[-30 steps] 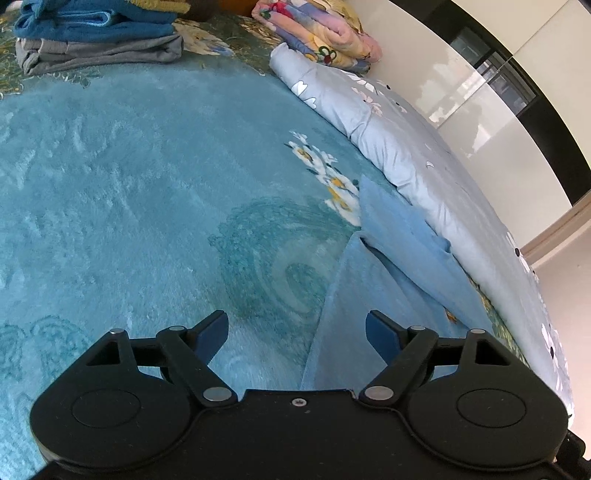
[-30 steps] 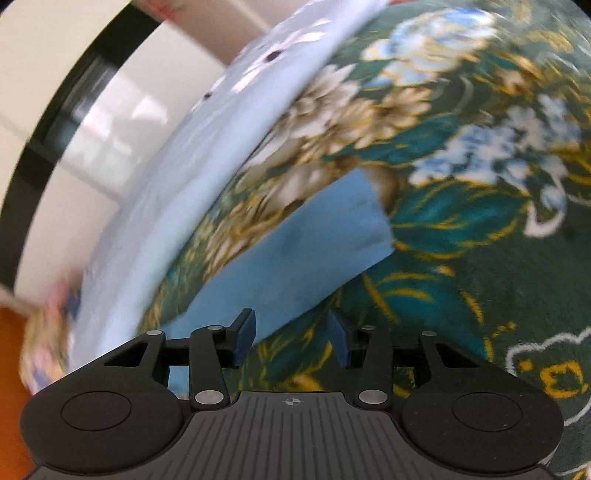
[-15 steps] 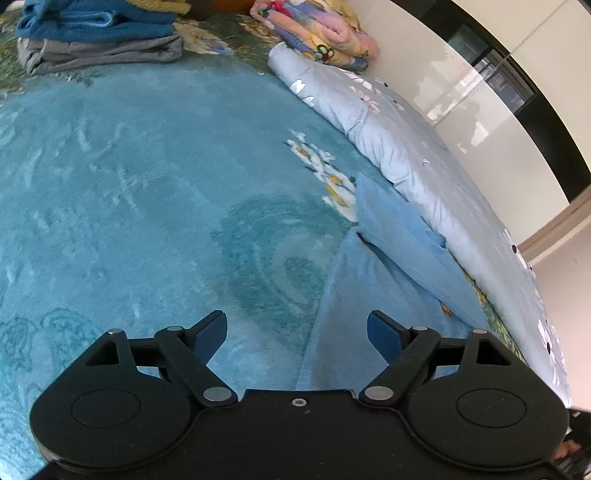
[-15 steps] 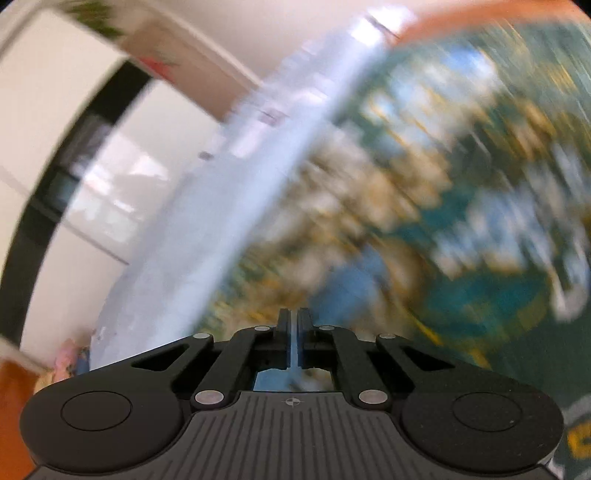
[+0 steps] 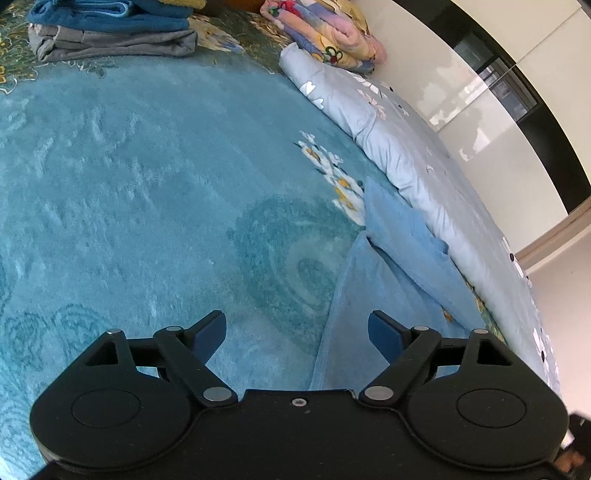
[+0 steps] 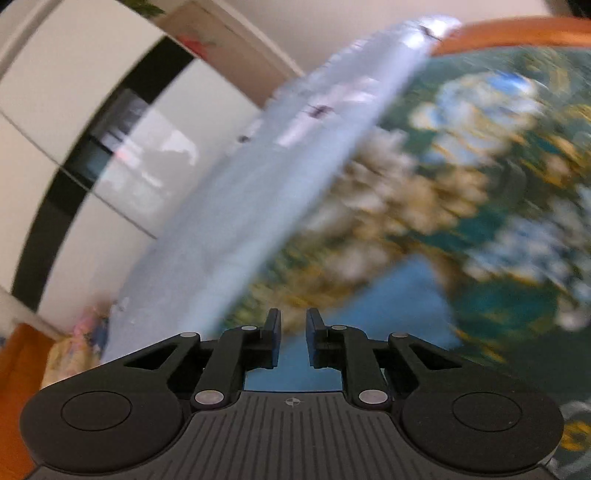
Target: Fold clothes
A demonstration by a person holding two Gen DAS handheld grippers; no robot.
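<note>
A: How does the left gripper (image 5: 297, 332) stand?

B: Its two fingers are spread wide with nothing between them. It hangs over the teal blanket (image 5: 147, 184). The light blue garment (image 5: 388, 288) lies ahead of it and toward its right finger, flat on the blanket, one flap folded over along the far side.

A: And what lies past the garment?

B: The pale blue floral quilt (image 5: 424, 166), rolled long, runs just beside the garment's far edge. Farther ahead to the left sits a stack of folded clothes (image 5: 110, 29), and a colourful rolled blanket (image 5: 332, 37) rests at the quilt's end.

A: The right gripper (image 6: 293, 338)?

B: Its fingers are parted by a narrow gap and clamp nothing. The view is blurred. The light blue garment (image 6: 388, 306) shows just ahead of and below the fingertips, on the green floral bedspread (image 6: 498, 221). The quilt (image 6: 277, 177) stretches away to the left of the fingers.
</note>
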